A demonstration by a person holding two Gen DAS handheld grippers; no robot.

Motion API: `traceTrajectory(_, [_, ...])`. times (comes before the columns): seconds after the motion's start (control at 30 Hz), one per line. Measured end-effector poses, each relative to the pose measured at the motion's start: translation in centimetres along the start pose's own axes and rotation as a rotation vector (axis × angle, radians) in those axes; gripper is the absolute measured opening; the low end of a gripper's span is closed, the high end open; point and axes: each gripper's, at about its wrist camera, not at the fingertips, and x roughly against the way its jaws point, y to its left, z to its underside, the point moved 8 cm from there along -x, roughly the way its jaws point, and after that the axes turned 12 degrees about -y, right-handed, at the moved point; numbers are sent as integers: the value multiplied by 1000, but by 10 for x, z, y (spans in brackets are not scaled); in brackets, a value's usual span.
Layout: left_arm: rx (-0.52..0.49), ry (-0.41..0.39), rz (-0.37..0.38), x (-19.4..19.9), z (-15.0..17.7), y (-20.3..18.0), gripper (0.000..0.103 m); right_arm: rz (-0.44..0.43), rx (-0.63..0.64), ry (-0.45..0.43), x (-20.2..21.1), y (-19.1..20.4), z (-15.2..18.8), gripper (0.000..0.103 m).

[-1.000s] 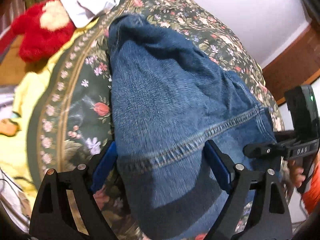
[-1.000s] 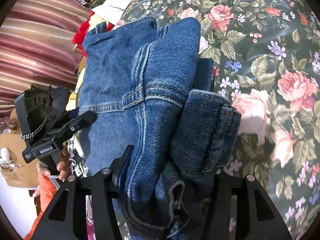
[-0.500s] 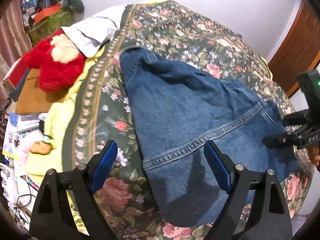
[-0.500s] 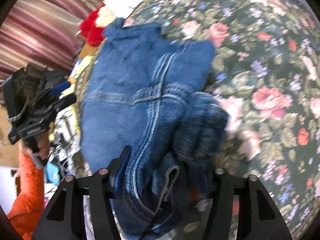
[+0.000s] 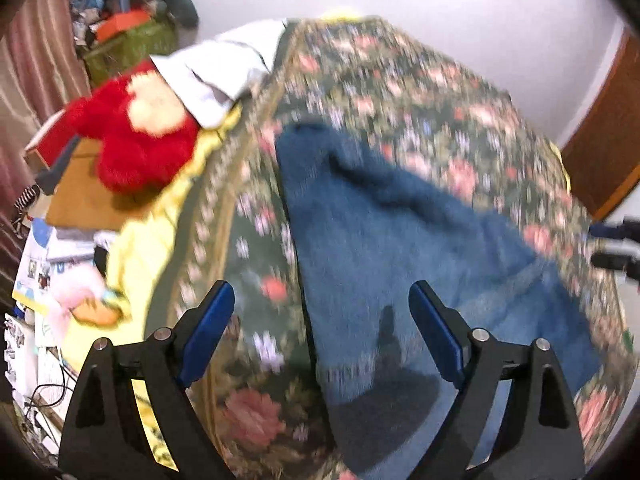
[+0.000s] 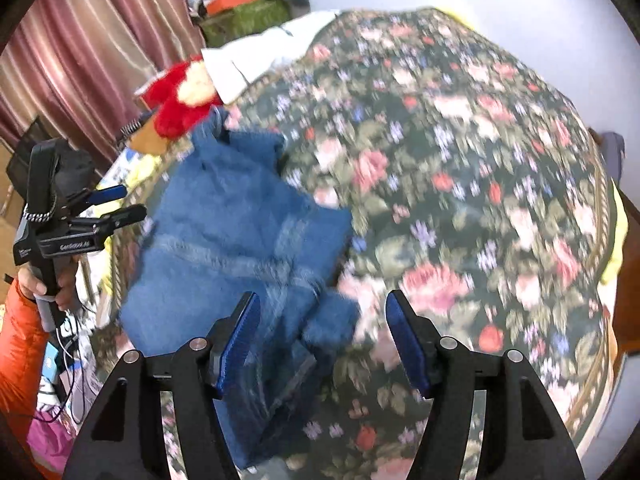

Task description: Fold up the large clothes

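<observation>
A: Jeans point(image 5: 400, 248) — blue denim, coarse woven cloth, matt, paler stitched seams.
B: Bedspread point(image 6: 460, 168) under them?
A: Printed floral cloth, matt, soft-looking. Yellow sheet point(image 5: 136, 248) at the edge, plain smooth cloth.
B: Grippers?
A: Left gripper point(image 5: 322, 332) and right gripper point(image 6: 323, 338): black matt plastic frames, small shiny metal pins, blue ribbed pads point(image 6: 408, 344), likely rubber.
B: Rest?
A: Red plush toy point(image 5: 132, 144), fluffy pile. Curtain point(image 6: 80, 60) slightly sheeny pleated fabric. Orange sleeve point(image 6: 20, 344) glossy quilted synthetic. Door point(image 5: 600, 152) brown wood, semi-gloss. Wall point(image 5: 440, 8) smooth matt paint.
</observation>
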Motion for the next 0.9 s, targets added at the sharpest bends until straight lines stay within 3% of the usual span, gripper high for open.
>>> traceTrajectory(0.1, [11, -31, -52, -15, -26, 6, 90, -63, -47, 0, -22, 16, -16, 63])
traceTrajectory(0.2, [47, -8, -77, -43, -40, 12, 90, -93, -70, 54, -55, 29, -18, 63])
traceTrajectory(0.37, [106, 74, -70, -92, -34, 13, 90, -63, -84, 168, -106, 25, 1, 63])
traceTrajectory(0.47, [139, 103, -77, -116, -27, 16, 99, -34, -95, 167, -114, 9, 14, 64])
traceTrajectory(0.53, [125, 120, -85, -125, -21, 15, 99, -20, -117, 161, -111, -1, 19, 73])
traceTrajectory(0.67, [47, 83, -129, -111, -23, 6, 98, -5, -143, 104, -88, -15, 18, 75])
traceTrajectory(0.77, [-17, 48, -152, -85, -31, 0, 93, 42, -132, 1, -54, -17, 4, 75])
traceTrajectory(0.9, [-32, -47, -113, -29, -46, -14, 92, 31, -121, -133, -3, 1, -19, 75])
